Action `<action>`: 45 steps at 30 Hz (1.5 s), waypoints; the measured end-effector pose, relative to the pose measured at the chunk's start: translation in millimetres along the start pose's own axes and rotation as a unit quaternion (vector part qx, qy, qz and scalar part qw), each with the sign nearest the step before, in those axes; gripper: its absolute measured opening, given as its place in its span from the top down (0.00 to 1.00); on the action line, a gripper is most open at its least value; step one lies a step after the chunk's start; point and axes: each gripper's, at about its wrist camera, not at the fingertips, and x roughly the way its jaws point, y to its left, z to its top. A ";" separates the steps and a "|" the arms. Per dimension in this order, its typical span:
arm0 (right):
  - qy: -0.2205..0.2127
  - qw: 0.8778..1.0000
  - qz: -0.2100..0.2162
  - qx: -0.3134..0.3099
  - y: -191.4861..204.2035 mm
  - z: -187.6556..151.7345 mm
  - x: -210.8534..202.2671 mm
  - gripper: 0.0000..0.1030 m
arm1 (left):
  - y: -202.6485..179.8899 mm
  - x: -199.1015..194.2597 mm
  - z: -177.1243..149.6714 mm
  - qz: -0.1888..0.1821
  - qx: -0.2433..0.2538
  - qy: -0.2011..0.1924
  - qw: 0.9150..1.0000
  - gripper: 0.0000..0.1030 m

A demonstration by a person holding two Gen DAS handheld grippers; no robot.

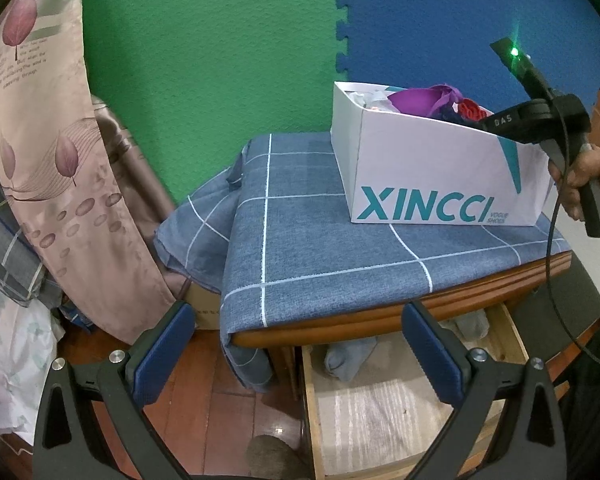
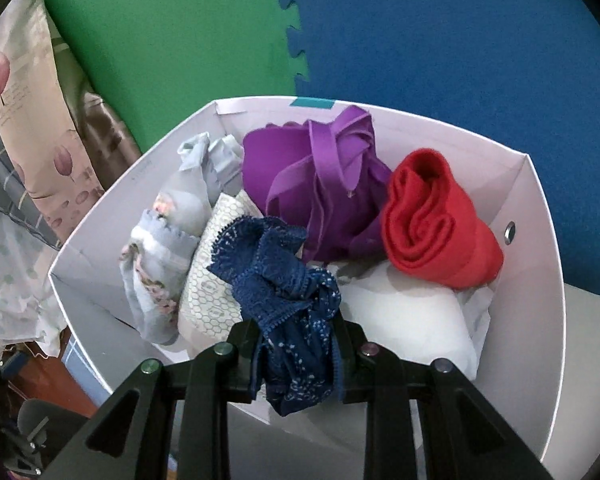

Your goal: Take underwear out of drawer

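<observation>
One white shoebox (image 2: 532,264), printed XINCCI, standing on one nightstand (image 1: 400,316) covered by one blue checked cloth (image 1: 320,240); box contents, five loose garments plus one held: one purple piece (image 2: 320,184), one red rolled piece (image 2: 432,216), one pale floral piece (image 2: 160,256), one white honeycomb-patterned piece (image 2: 212,292), one plain white piece (image 2: 412,320); one navy lace underwear (image 2: 284,280), clamped between the narrowed jaws of the right gripper (image 2: 296,344) and hanging over the near side of the box, its upper end lying on the other garments; one drawer (image 1: 380,412) below the nightstand top, pulled out, holding two greyish-blue garments (image 1: 348,360) at its back over a pale liner; one left gripper (image 1: 296,348), jaws spread wide with nothing between them, poised above the drawer's front; one hand (image 1: 584,180) gripping the right gripper's handle at the box's right end; two wall mats behind, one green (image 1: 204,60), one blue (image 1: 460,20); one leaf-print curtain (image 1: 40,140) at left
</observation>
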 end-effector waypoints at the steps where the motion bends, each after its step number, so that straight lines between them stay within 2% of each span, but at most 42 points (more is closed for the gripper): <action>1: 0.000 1.000 0.002 0.002 -0.9 -0.6 1.3 0.72 | 0.7 0.1 -0.2 -0.001 -0.001 0.000 1.000 0.01; 3: -0.003 1.000 0.007 0.008 -5.0 -2.1 2.3 0.71 | 1.2 0.6 -0.4 -0.002 -0.002 0.002 1.000 0.01; 8: -0.018 1.000 0.007 0.019 -11.8 -5.4 -7.3 0.59 | 1.6 1.1 -0.2 -0.001 0.001 0.003 1.000 0.01; 12: -0.054 0.998 0.027 0.023 -14.1 -8.9 -28.6 0.59 | -0.1 1.9 -1.4 0.003 0.008 0.004 1.000 0.01; 17: -0.119 0.991 0.051 0.025 -18.8 -24.3 -71.8 0.59 | -6.4 2.4 -2.8 0.009 0.026 0.006 1.000 0.01; 19: -0.153 0.985 0.069 0.033 -25.0 -42.4 -97.7 0.58 | -8.2 2.5 -3.6 0.011 0.033 0.006 0.999 0.01; 21: -0.168 0.981 0.084 0.039 -30.2 -61.5 -118.1 0.58 | -10.8 2.8 -4.5 0.016 0.042 0.008 0.999 0.01; 23: -0.170 0.981 0.085 0.036 -34.8 -85.5 -130.8 0.57 | -14.5 3.6 -6.0 0.019 0.055 0.011 0.998 0.01; 26: -0.151 0.987 0.055 0.021 -44.7 -135.5 -142.2 0.57 | -26.7 2.0 -11.0 0.029 0.089 0.008 0.996 0.01; 28: -0.125 0.991 0.042 0.026 -58.4 -170.1 -143.6 0.57 | -42.6 4.4 -17.5 -0.017 0.110 0.017 0.994 0.01; 30: -0.100 0.992 0.047 0.057 -77.0 -202.3 -142.2 0.57 | -57.7 13.1 -24.0 -0.062 0.111 0.038 0.991 0.01; 33: -0.091 0.989 0.048 0.101 -99.8 -238.4 -145.5 0.57 | -90.7 45.9 -41.4 -0.106 0.076 0.125 0.984 0.01; 35: -0.104 0.984 0.066 0.127 -109.9 -247.3 -152.9 0.57 | -103.1 67.8 -54.5 -0.143 0.015 0.183 0.973 0.01; 37: -0.135 0.980 0.066 0.129 -114.8 -252.1 -168.4 0.57 | -114.6 94.1 -73.1 -0.163 -0.070 0.234 0.956 0.03; 39: -0.137 0.978 0.076 0.136 -121.1 -257.2 -171.9 0.57 | -115.0 113.7 -88.0 -0.176 -0.171 0.258 0.935 0.03; 41: -0.142 0.974 0.092 0.147 -129.2 -263.7 -176.2 0.57 | -109.0 129.7 -106.4 -0.182 -0.300 0.264 0.898 0.03; 42: -0.151 0.973 0.096 0.149 -133.7 -268.0 -181.2 0.57 | -109.2 138.3 -116.2 -0.165 -0.350 0.274 0.880 0.03; 44: -0.159 0.969 0.107 0.155 -138.7 -268.3 -184.1 0.57 | -115.8 148.6 -122.8 -0.141 -0.374 0.290 0.869 0.04; 45: -0.163 0.967 0.115 0.161 -143.7 -272.2 -186.7 0.57 | -123.1 153.8 -122.0 -0.134 -0.381 0.291 0.868 0.04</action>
